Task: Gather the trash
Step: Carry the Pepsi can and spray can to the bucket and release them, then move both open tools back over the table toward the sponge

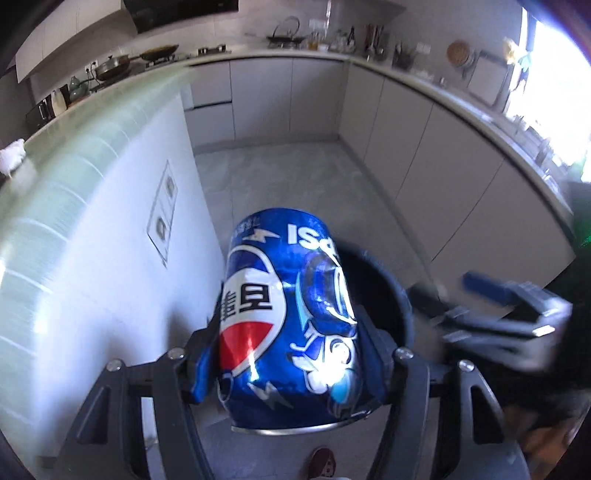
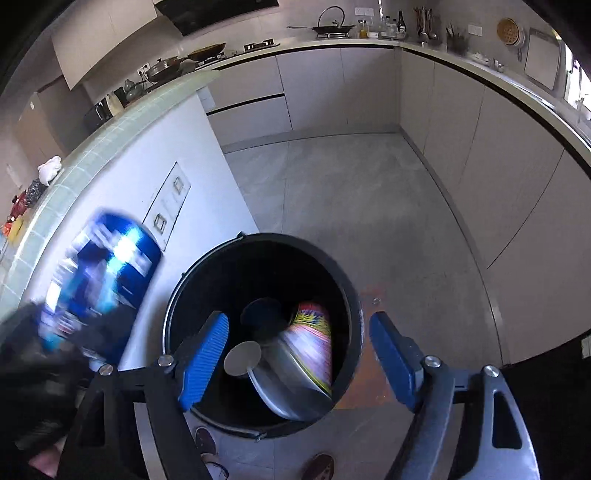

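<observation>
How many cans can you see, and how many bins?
Blue Pepsi can, held in the left gripper: 1
Colourful can inside the bin: 1
Black bin: 1
Total: 3

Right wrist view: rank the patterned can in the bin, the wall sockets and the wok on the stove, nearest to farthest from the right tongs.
1. Patterned can, inside the black bin, just below the right tongs.
2. Wall sockets, upper left on the white counter side.
3. Wok, far countertop.
</observation>
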The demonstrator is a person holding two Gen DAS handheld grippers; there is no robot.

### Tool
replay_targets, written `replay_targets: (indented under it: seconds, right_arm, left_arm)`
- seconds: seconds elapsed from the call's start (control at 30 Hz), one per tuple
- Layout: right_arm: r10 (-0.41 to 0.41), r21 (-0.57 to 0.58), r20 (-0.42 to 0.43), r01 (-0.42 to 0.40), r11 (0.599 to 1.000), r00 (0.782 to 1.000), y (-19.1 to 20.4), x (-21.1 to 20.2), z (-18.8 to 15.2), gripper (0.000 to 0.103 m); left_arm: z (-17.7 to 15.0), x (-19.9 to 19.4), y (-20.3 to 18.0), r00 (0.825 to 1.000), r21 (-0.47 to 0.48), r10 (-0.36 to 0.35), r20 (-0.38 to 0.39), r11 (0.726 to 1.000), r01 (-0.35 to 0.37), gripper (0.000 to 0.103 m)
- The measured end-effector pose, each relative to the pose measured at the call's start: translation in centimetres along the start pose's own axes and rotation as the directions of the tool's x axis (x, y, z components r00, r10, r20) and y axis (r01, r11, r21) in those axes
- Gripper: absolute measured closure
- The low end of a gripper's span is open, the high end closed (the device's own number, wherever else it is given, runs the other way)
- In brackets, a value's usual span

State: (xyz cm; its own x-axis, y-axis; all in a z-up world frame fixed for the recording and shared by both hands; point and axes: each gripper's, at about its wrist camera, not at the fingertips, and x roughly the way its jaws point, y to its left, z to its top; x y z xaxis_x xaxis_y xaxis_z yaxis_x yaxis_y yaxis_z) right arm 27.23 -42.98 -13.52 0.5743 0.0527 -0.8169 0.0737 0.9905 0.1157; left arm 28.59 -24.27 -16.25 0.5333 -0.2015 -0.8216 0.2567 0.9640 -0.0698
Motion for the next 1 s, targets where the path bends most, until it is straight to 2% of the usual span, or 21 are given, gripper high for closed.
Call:
replay_targets:
  seconds: [0.17, 0.2, 0.27, 0.4, 0.53, 0.77, 0.9, 1.0]
  right_arm:
    - [-0.034, -0.018, 0.062, 0.035, 0.999, 0.998, -0.9, -2.0, -0.1, 0.023]
    - [-0.046, -0.017, 0.072, 0.047, 0.999, 0.996, -1.1, -2.3, 0.0, 0.023]
    - [-0.066, -0.016, 0.090, 0.067, 0.998, 0.994, -1.3, -2.9, 0.2, 0.023]
    - [-0.079, 0.015, 0.114, 0.078, 0.997, 0.990, -2.0, -4.2, 0.5, 0.023]
    - [-0.083, 0.037, 0.137, 0.078, 0.996, 0.987, -2.0, -5.8, 0.8, 0.023]
    - [-0.081, 0.058, 0.184, 0.072, 0.996, 0.980, 0.7, -9.1, 2.6, 0.023]
    - [-0.073, 0.058, 0.217, 0.061, 0.996, 0.974, 4.1, -11.4, 3.8, 0.023]
    - [-0.058, 0.058, 0.245, 0.045, 0.997, 0.968, 8.1, -13.2, 5.1, 0.023]
  left_arm:
    - [0.6, 3.3, -1.0, 0.996, -0.006, 0.054, -0.071, 0.998, -0.054, 0.037]
    - [0.8, 3.5, -1.0, 0.995, -0.007, 0.055, -0.079, 0.998, -0.056, 0.035]
    - [1.4, 3.4, -1.0, 0.994, -0.003, 0.072, -0.078, 0.997, -0.072, 0.025]
    - [2.0, 2.3, -1.8, 0.995, 0.002, 0.091, -0.049, 0.996, -0.091, 0.019]
    - [3.1, -0.3, -1.7, 0.997, -0.026, 0.078, -0.010, 0.997, -0.079, 0.019]
    - [5.1, -6.9, 0.0, 0.996, -0.078, 0.058, 0.069, 0.996, -0.052, 0.019]
    - [5.6, -10.4, 2.6, 0.992, -0.100, 0.054, 0.113, 0.994, -0.043, 0.019]
    - [5.7, -13.7, 6.0, 0.986, -0.129, 0.074, 0.149, 0.990, -0.055, 0.019]
